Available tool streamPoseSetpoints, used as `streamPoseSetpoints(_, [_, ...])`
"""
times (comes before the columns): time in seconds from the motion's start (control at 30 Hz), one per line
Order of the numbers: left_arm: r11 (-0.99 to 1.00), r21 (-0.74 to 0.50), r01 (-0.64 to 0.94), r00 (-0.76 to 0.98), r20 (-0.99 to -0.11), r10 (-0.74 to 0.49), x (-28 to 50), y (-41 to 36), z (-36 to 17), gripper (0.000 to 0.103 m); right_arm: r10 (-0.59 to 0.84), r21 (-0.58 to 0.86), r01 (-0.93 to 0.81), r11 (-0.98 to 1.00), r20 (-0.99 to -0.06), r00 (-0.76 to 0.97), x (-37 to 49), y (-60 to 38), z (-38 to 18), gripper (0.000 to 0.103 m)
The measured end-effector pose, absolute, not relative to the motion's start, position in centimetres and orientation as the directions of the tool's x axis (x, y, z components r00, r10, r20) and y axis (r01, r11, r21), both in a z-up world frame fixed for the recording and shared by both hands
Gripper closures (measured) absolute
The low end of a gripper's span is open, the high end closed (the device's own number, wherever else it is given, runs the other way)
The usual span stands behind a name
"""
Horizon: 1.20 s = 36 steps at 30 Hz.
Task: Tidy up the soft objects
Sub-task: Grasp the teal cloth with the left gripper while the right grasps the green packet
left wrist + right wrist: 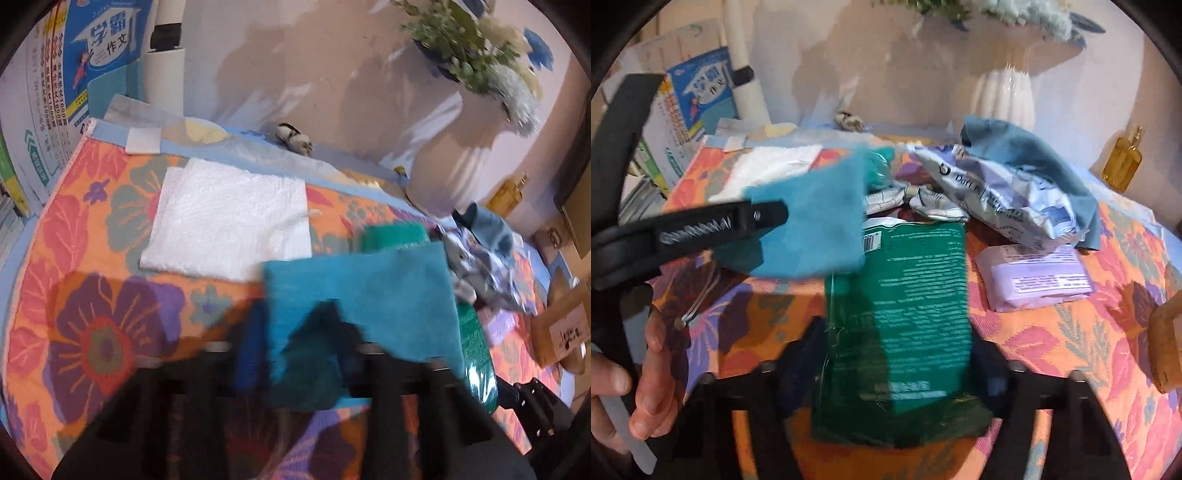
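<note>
My left gripper (317, 354) is shut on a teal cloth (369, 295) and holds it above the flowered tablecloth (92, 295); the same cloth (816, 221) and the left gripper (764, 218) show in the right wrist view. My right gripper (894, 373) is shut on a green plastic packet (905, 314), whose edge also shows at the right of the left wrist view (476, 354). A folded white towel (229, 218) lies flat on the table beyond the teal cloth.
A crumpled white-blue bag (997, 192) with a grey-blue cloth (1034, 158) on it, and a lilac tissue pack (1038, 280), lie at the right. A white vase (1004, 96), an amber bottle (1123, 162), books (55, 92) and a cardboard box (561, 328) ring the table.
</note>
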State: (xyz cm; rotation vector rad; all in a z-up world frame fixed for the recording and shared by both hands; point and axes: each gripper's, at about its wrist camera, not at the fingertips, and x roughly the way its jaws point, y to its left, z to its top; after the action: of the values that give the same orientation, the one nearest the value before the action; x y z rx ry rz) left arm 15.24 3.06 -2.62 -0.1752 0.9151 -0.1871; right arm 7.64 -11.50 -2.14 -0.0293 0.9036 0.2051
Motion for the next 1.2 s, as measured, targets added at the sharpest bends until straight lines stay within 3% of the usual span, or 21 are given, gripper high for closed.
streamPoseSetpoints(0.17, [0.970, -0.193, 0.146, 0.559, -0.793, -0.242, 11.0, 3.3, -1.6, 0.089, 0.283, 0.156, -0.249, 0.956, -0.724, 0.630, 3.7, -15.3, -1.3, 0.067])
streamPoseSetpoints(0.27, [0.967, -0.219, 0.130, 0.502, -0.827, -0.255, 7.5, 3.8, -1.8, 0.089, 0.269, 0.163, -0.217, 0.962, -0.698, 0.664, 1.1, -18.5, -1.2, 0.067])
streamPoseSetpoints(0.4, [0.984, -0.154, 0.086, 0.458, -0.871, -0.176, 2.4, 3.1, -1.4, 0.089, 0.283, 0.228, -0.175, 0.958, -0.649, 0.706, -1.2, -22.5, -0.7, 0.067])
streamPoseSetpoints(0.43, [0.985, -0.136, 0.102, 0.446, -0.879, -0.168, 1.1, 2.5, -1.1, 0.084, 0.276, 0.231, -0.163, 0.959, -0.645, 0.712, -1.4, -22.8, -0.8, 0.067])
streamPoseSetpoints(0.47, [0.981, -0.149, 0.126, 0.423, -0.886, -0.189, 0.0, 1.8, -1.0, 0.074, 0.270, 0.235, -0.151, 0.960, -0.646, 0.714, -1.5, -23.0, -0.9, 0.067])
streamPoseSetpoints(0.57, [0.933, -0.271, 0.238, 0.358, -0.868, -0.344, -1.9, 0.2, -0.7, 0.073, 0.278, 0.249, -0.150, 0.957, -0.638, 0.718, -1.5, -23.2, -0.9, 0.066])
streamPoseSetpoints(0.63, [0.925, -0.238, 0.296, 0.371, -0.864, -0.341, -2.4, -0.8, -0.2, 0.073, 0.275, 0.229, -0.163, 0.960, -0.639, 0.718, -1.5, -22.7, -0.8, 0.065])
streamPoseSetpoints(0.7, [0.939, -0.120, 0.323, 0.433, -0.863, -0.260, -2.4, -1.4, 0.5, 0.059, 0.264, 0.203, -0.172, 0.964, -0.645, 0.717, -1.8, -22.1, -1.0, 0.065])
streamPoseSetpoints(0.73, [0.943, -0.062, 0.326, 0.467, -0.857, -0.218, -2.0, -1.4, 0.8, 0.026, 0.257, 0.188, -0.176, 0.966, -0.648, 0.717, -1.7, -21.8, -1.0, 0.064])
streamPoseSetpoints(0.77, [0.946, -0.010, 0.324, 0.511, -0.840, -0.184, -1.6, -1.3, 0.9, 0.000, 0.247, 0.172, -0.178, 0.969, -0.651, 0.718, -1.7, -21.5, -1.0, 0.064])
streamPoseSetpoints(0.87, [0.958, 0.113, 0.264, 0.613, -0.787, -0.076, -0.4, -0.8, 0.9, 0.001, 0.203, 0.135, -0.151, 0.979, -0.655, 0.728, -2.1, -21.5, -1.1, 0.055])
streamPoseSetpoints(1.03, [0.885, 0.252, 0.392, 0.580, -0.814, -0.024, 2.6, -1.7, -2.0, 0.000, 0.207, 0.170, -0.125, 0.977, -0.658, 0.724, -1.8, -22.2, -1.2, 0.054])
streamPoseSetpoints(1.2, [0.936, 0.122, 0.330, 0.544, -0.835, -0.083, 8.0, -0.3, -2.4, 0.000, 0.242, 0.227, -0.116, 0.967, -0.671, 0.701, -1.3, -22.9, -1.5, 0.054])
